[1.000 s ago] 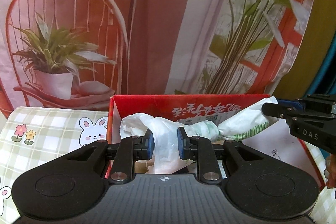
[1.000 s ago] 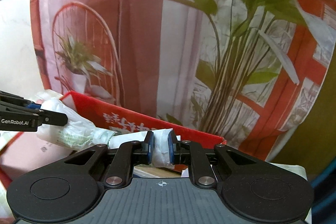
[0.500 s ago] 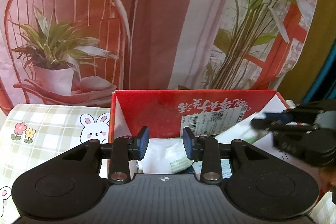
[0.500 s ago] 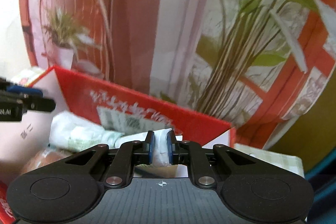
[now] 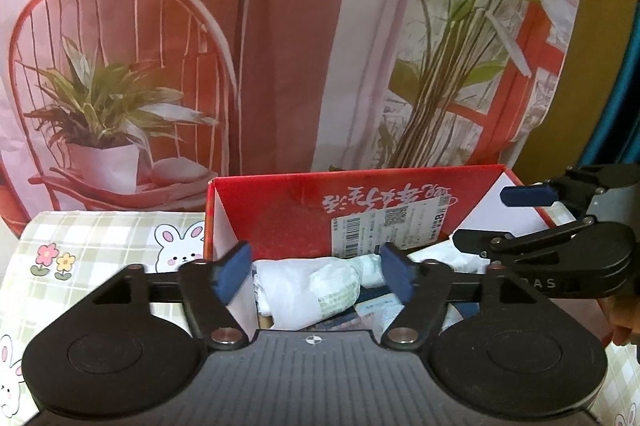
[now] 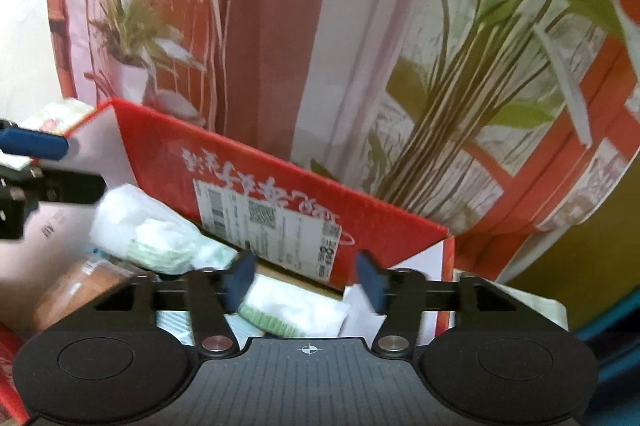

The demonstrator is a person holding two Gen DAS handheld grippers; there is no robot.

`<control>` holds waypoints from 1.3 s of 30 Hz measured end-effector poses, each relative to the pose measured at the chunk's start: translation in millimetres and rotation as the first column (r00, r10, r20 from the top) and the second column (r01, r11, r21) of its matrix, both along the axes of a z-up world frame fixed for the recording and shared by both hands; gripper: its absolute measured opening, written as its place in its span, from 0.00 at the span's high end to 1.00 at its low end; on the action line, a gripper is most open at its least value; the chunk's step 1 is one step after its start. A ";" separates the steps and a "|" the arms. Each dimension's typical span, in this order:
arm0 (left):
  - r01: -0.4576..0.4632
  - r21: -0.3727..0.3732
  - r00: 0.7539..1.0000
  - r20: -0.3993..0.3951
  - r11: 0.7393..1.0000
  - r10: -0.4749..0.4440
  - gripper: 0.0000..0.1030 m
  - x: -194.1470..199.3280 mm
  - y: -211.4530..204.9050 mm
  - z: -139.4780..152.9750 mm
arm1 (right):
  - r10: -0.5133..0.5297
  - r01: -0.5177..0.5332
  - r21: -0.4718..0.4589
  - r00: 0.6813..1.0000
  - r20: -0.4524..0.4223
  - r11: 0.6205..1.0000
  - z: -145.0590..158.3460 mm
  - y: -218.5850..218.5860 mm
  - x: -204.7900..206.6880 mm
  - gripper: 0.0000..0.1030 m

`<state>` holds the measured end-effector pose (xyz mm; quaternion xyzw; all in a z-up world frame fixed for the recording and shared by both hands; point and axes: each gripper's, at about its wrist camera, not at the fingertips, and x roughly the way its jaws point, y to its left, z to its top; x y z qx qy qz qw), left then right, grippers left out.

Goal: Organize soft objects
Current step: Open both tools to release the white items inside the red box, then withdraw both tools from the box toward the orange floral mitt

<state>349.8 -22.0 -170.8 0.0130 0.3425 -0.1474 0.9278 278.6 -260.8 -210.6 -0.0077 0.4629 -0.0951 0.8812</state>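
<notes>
- At the far left of the left wrist view, a checked tablecloth (image 5: pixel 100 246) with rabbit and flower prints covers the table beside the box.
- Behind it hangs a printed backdrop (image 5: pixel 280 46) showing a red chair, a potted plant and tall green stems.
- The red cardboard box (image 5: pixel 280 210) stands open, its far wall bearing upside-down white lettering and a white barcode label (image 5: pixel 392 230).
- The left gripper (image 5: pixel 316 276) hangs over the near edge of the box. Its jaws have just been opening and now stand wide, and the blue pads (image 5: pixel 232 272) touch nothing.
- The white plastic-wrapped soft bundle (image 5: pixel 316 286) lies inside the box, seen between and beyond those pads and free of them. One end is twisted into a greenish tail that runs to the right.
- Flat printed packets (image 5: pixel 376 310) lie under the bundle on the box floor.
- To the right in the same view, the right gripper (image 5: pixel 496 222) reaches in over the box's right side with a clear gap between its fingers.
- In the right wrist view, the right gripper (image 6: pixel 306 278) has also just been opening. Its jaws are parted, and the bundle's white and green end (image 6: pixel 288 310) lies loose below them in the box's corner.
- A brownish packet (image 6: pixel 76 286) sits at the lower left of that view, beside the bundle's bulky end (image 6: pixel 148 226).
</notes>
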 end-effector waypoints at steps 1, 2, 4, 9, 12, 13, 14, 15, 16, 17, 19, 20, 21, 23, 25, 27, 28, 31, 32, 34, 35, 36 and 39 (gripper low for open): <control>0.000 0.000 1.000 0.005 1.000 0.000 0.14 -3.2 0.2 1.8 | 0.002 -0.003 0.008 1.000 0.010 1.000 4.3 0.0 -2.2 0.37; -0.001 -0.001 1.000 0.011 1.000 0.001 0.11 -6.8 0.5 3.8 | 0.004 -0.005 0.016 1.000 0.019 1.000 8.5 0.6 -5.4 0.33; -0.006 -0.004 1.000 0.019 1.000 0.007 0.06 -14.3 1.7 8.1 | 0.001 -0.002 0.026 0.999 0.032 1.000 15.6 1.0 -11.6 0.26; -0.021 -0.026 1.000 0.017 0.999 0.021 0.02 -30.4 8.2 15.9 | -0.035 0.029 0.062 0.995 0.089 0.998 31.4 -1.7 -35.7 0.04; -0.037 -0.028 0.999 0.027 0.999 0.038 0.00 -41.9 11.9 19.3 | -0.061 0.051 0.091 0.992 0.112 0.995 37.9 -3.4 -51.2 0.01; -0.042 -0.026 0.999 0.032 0.999 0.043 0.00 -45.8 13.1 20.2 | -0.068 0.056 0.095 0.991 0.118 0.994 39.5 -3.3 -56.4 0.00; -0.047 -0.023 0.998 0.037 0.999 0.048 0.00 -50.6 13.9 21.6 | -0.073 0.061 0.098 0.990 0.124 0.993 41.0 -3.1 -61.3 0.00; -0.051 -0.020 0.998 0.041 0.998 0.052 0.00 -54.6 14.4 22.6 | -0.080 0.066 0.102 0.988 0.131 0.993 42.9 -2.8 -66.4 0.00; -0.055 -0.017 0.997 0.048 0.998 0.056 0.00 -58.5 15.3 23.6 | -0.085 0.070 0.106 0.986 0.141 0.992 44.7 -2.2 -71.3 0.00; -0.062 -0.012 0.996 0.055 0.998 0.063 0.00 -63.3 16.1 24.7 | -0.090 0.074 0.112 0.984 0.151 0.991 46.3 -1.6 -76.3 0.00; -0.075 0.000 0.995 0.068 0.997 0.075 0.00 -71.9 17.6 26.8 | -0.102 0.082 0.121 0.981 0.168 0.989 50.0 -0.2 -86.3 0.00; -0.077 0.005 0.994 0.074 0.997 0.077 0.00 -76.1 18.9 27.6 | -0.104 0.082 0.124 0.979 0.176 0.989 51.7 0.8 -90.4 0.00; -0.080 0.009 0.994 0.078 0.997 0.079 0.00 -80.2 19.8 28.2 | -0.102 0.079 0.128 0.977 0.185 0.989 53.3 2.4 -94.4 0.00; -0.088 0.015 0.993 0.084 0.996 0.087 0.00 -89.2 22.2 29.3 | -0.103 0.077 0.138 0.975 0.198 0.987 56.4 6.0 -103.1 0.00; -0.092 0.014 0.992 0.088 0.996 0.091 0.00 -96.1 24.3 29.7 | -0.101 0.069 0.153 0.972 0.212 0.986 59.2 9.6 -110.2 0.00; -0.096 0.013 0.991 0.090 0.995 0.095 0.00 -104.6 26.5 29.9 | -0.101 0.063 0.168 0.969 0.226 0.984 61.6 13.2 -117.7 0.00; -0.098 0.014 0.991 0.090 0.995 0.096 0.00 -108.5 27.4 29.9 | -0.101 0.061 0.174 0.967 0.232 0.983 62.8 15.0 -121.8 0.00; -0.099 0.014 0.991 0.090 0.995 0.097 0.00 -120.1 29.9 29.0 | -0.105 0.056 0.193 0.962 0.253 0.980 66.3 19.5 -133.4 0.00; -0.100 0.013 0.991 0.090 0.995 0.099 0.00 -124.2 30.8 28.5 | -0.106 0.055 0.198 0.960 0.259 0.979 67.5 20.6 -137.1 0.00; -0.101 0.012 0.991 0.090 0.995 0.099 0.00 -130.4 32.4 27.2 | -0.109 0.053 0.206 0.956 0.271 0.977 69.9 22.9 -144.6 0.00; -0.101 0.010 0.991 0.089 0.995 0.100 0.00 -133.9 33.1 26.2 | -0.110 0.050 0.211 0.954 0.279 0.976 71.1 24.1 -148.8 0.00; -0.102 0.011 0.991 0.088 0.995 0.100 0.00 -137.6 33.5 24.9 | -0.111 0.049 0.215 0.952 0.286 0.975 72.0 24.9 -152.2 0.00; -0.104 0.009 0.991 0.082 0.995 0.103 0.00 -145.9 34.6 21.5 | -0.119 0.053 0.218 0.946 0.303 0.974 74.4 27.8 -163.3 0.00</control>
